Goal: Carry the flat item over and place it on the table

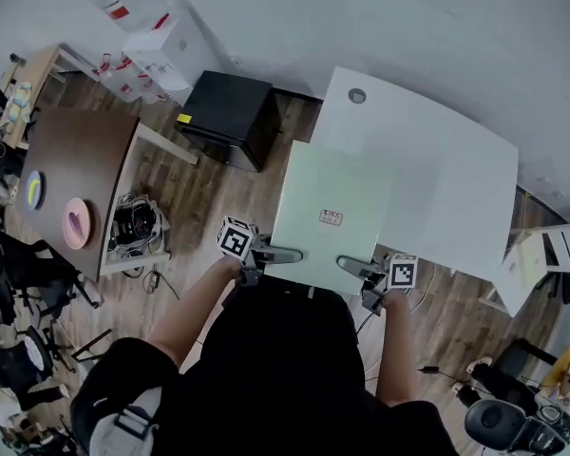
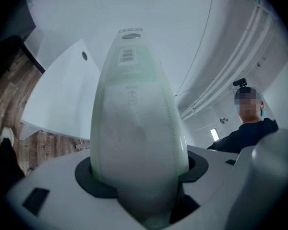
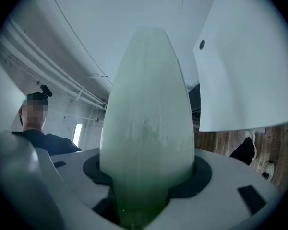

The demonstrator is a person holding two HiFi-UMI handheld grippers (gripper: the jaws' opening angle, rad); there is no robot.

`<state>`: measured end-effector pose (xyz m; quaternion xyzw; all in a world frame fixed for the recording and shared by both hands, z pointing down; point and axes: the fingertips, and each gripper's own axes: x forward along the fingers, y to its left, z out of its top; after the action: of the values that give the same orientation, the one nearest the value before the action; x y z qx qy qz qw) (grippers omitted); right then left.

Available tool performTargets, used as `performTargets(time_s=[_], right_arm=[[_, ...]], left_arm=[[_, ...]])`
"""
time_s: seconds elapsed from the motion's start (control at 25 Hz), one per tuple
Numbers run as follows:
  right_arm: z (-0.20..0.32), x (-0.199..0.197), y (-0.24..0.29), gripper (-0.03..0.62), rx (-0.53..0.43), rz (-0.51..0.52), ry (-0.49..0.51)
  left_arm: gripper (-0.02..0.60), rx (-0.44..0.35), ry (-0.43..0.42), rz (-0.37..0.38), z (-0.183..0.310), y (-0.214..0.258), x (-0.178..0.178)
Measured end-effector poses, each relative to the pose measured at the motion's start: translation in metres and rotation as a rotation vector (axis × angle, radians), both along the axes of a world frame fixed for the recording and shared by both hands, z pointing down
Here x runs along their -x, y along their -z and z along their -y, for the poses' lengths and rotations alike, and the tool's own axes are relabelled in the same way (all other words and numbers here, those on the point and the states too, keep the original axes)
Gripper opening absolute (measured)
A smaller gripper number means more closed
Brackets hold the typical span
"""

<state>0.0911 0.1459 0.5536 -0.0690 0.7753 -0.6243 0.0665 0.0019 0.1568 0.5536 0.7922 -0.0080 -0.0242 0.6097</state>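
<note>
Over the near-left corner of the white bench [image 1: 456,174], the pale green flat item [image 1: 331,207] hangs roughly level and isn't set down yet. Its near edge looks to be off the bench, above the wood floor. I grip that near edge with one claw per side so the item rides flat and can't twist. Left claw [image 1: 277,254] is clamped on the edge, pads on both faces. Right claw [image 1: 353,265] grips it the same way, jaws set wide around the item's thickness
</note>
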Motion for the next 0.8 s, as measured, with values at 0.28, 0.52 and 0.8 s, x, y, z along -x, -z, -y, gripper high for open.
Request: performTargets(time_s=[0.28, 0.52, 0.8], right_arm=[[0.058, 0.000, -0.011, 0.291, 0.035, -0.042, -0.034], [0.115, 0.001, -0.029, 0.291, 0.087, -0.053, -0.033], [0.179, -0.002, -0.048, 0.291, 0.100, -0.064, -0.079]], left_arm=[[0.318, 0.046, -0.041, -0.034, 0.060, -0.015, 0.000], [0.318, 0.093, -0.026, -0.047, 0.118, -0.035, 0.001], [0.318, 0.076, -0.066, -0.018, 0.189, -0.059, 0.000]])
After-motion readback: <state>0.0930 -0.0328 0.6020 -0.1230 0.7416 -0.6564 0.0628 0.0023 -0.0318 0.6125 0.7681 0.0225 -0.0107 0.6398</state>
